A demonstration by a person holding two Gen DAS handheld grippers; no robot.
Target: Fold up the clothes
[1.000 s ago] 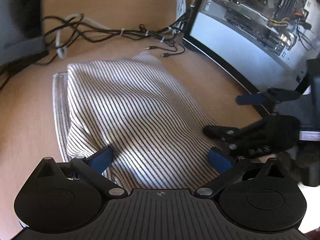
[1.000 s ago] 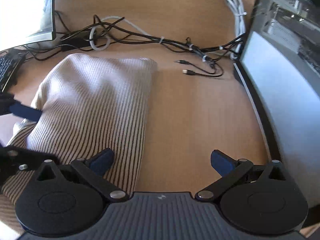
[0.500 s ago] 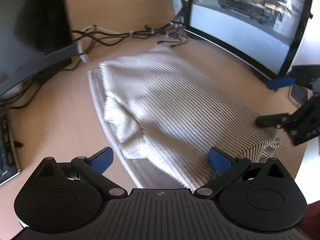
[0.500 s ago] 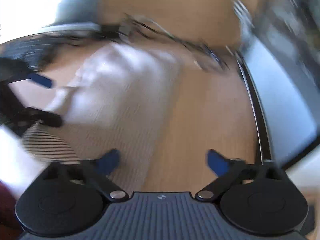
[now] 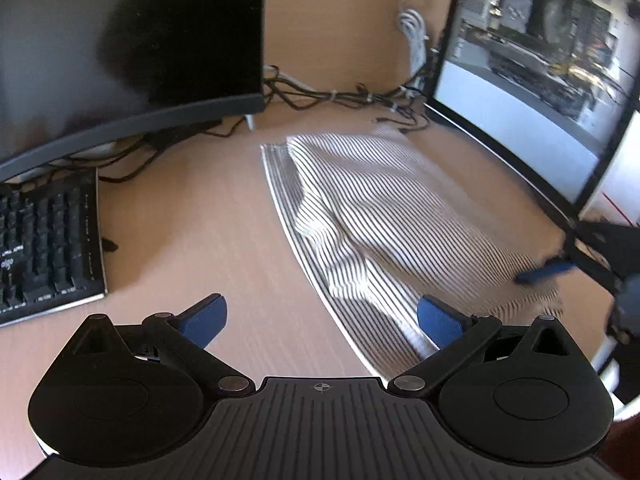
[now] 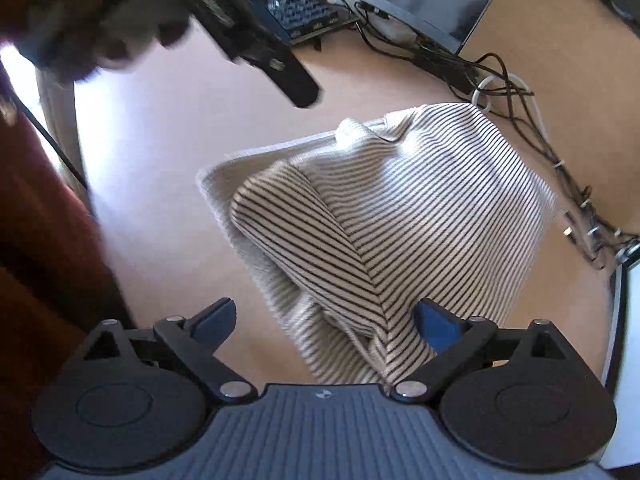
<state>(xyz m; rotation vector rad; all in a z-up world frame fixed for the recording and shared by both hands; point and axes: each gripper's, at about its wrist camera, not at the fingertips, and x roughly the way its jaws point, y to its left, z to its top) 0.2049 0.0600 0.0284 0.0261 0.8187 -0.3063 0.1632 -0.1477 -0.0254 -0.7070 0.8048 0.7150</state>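
A white garment with thin black stripes [image 5: 384, 208] lies folded in a lumpy pile on the wooden desk [image 5: 192, 232], seen close up as the striped garment [image 6: 400, 208] in the right wrist view. My left gripper [image 5: 320, 320] is open, held above the desk at the garment's near left edge, with nothing between its fingers. My right gripper [image 6: 324, 320] is open too, hovering over the garment's near corner; cloth shows between its blue pads [image 6: 434, 324] without being pinched. The right gripper [image 5: 548, 270] shows blurred at the right in the left wrist view. The left gripper [image 6: 276, 68] shows at upper left in the right wrist view.
A black keyboard [image 5: 44, 240] lies at the left. A dark monitor [image 5: 120, 40] stands behind it and a lit monitor [image 5: 532, 72] on the right. Tangled cables [image 5: 344, 96] run along the back of the desk. A person's hand [image 6: 80, 24] holds the left gripper.
Both grippers have pulled back and risen away from the garment, staying open. The right wrist view has swung round to face the garment from the other side. The garment lies where it was.
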